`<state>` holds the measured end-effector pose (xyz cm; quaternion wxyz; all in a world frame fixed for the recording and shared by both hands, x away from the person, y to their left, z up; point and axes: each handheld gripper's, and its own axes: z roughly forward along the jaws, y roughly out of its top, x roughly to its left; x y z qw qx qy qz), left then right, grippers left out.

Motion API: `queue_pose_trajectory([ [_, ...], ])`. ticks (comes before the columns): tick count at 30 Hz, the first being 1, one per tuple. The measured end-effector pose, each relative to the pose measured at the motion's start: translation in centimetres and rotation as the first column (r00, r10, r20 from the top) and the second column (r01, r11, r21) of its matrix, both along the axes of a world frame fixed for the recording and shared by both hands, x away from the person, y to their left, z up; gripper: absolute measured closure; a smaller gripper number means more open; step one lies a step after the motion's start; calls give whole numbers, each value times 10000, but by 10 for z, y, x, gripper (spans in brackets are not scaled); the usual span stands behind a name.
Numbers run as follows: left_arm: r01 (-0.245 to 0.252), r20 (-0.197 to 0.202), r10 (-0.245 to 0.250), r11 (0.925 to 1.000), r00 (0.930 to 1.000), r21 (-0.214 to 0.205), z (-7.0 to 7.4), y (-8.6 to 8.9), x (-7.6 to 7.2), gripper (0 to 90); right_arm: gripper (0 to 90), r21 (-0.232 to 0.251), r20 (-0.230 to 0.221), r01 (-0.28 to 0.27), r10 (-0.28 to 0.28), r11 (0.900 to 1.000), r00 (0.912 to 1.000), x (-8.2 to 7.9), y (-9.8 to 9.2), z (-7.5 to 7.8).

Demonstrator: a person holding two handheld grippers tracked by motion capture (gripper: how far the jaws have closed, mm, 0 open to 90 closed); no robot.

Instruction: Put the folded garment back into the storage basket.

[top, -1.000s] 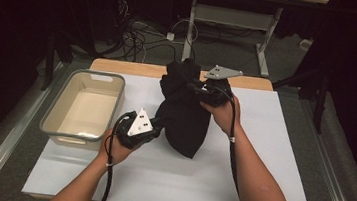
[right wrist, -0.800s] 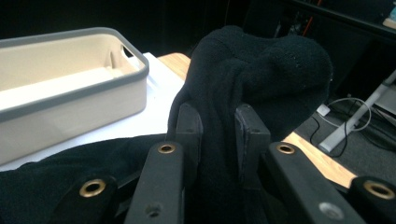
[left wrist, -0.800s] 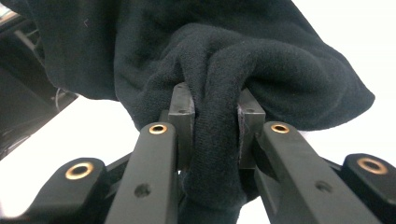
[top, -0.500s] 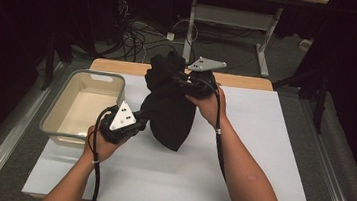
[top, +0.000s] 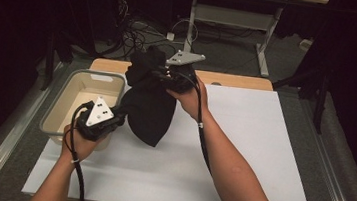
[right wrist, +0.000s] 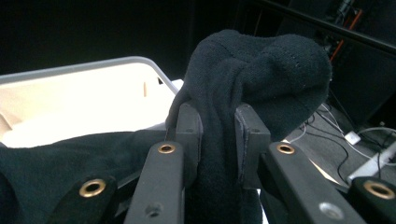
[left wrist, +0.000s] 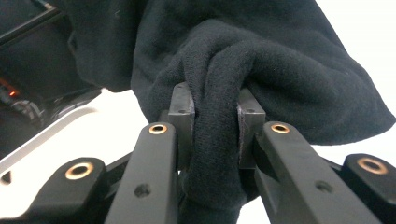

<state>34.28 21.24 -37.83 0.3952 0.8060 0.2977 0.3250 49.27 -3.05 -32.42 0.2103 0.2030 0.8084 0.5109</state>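
A black fleece garment (top: 148, 108) hangs bunched between my two grippers above the white table top (top: 241, 152). My left gripper (top: 117, 115) is shut on its lower left edge; in the left gripper view a thick fold of the black garment (left wrist: 219, 121) is pinched between the pads. My right gripper (top: 161, 73) is shut on the upper part, held higher near the table's far edge. In the right gripper view a wad of the garment (right wrist: 243, 74) bulges over the pads. A grey bin (top: 66, 100) stands at the left, just beside the garment.
The bin's rim (right wrist: 93, 65) lies close behind the cloth in the right gripper view. A wooden strip (top: 239, 80) edges the table's far side. Cables and a desk frame (top: 195, 17) lie on the floor beyond.
Both hands have carried the garment to the left, toward the bin, and slightly up. Both grips on the cloth are unchanged.
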Motion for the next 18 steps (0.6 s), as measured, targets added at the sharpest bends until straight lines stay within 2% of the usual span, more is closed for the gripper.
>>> queue_pose_trajectory([
  [1,0,0,0,10000,10000,0,0,0,0,729,759,31,-16,-58,58,10000,10000,0,3,1],
  [3,-441,193,441,9990,9988,-24,6,16,-7,729,760,152,-27,-204,205,9997,9998,0,15,3],
  [5,-573,357,574,9983,9977,-51,9,25,-9,729,759,193,-1,-341,341,9992,9994,0,26,4],
  [6,-806,313,809,9967,9962,-115,10,31,-12,729,759,191,17,-387,386,9991,9993,-1,30,5],
  [8,-1019,360,1026,9946,9941,-203,11,40,-15,729,759,225,65,-554,552,9982,9985,-1,42,7],
  [9,-1019,360,1026,9946,9941,-203,11,40,-15,729,759,225,65,-554,552,9982,9985,-1,42,7],
  [10,-1207,367,1214,9925,9919,-207,11,48,-18,729,759,276,92,-690,688,9972,9976,0,54,8],
  [13,-1538,354,1551,9874,9873,-369,10,63,-21,728,759,277,53,-827,826,9962,9966,2,70,7],
  [18,-2155,377,2171,9755,9754,-432,11,84,-23,728,759,400,-127,-974,980,9944,9951,6,96,1],
])
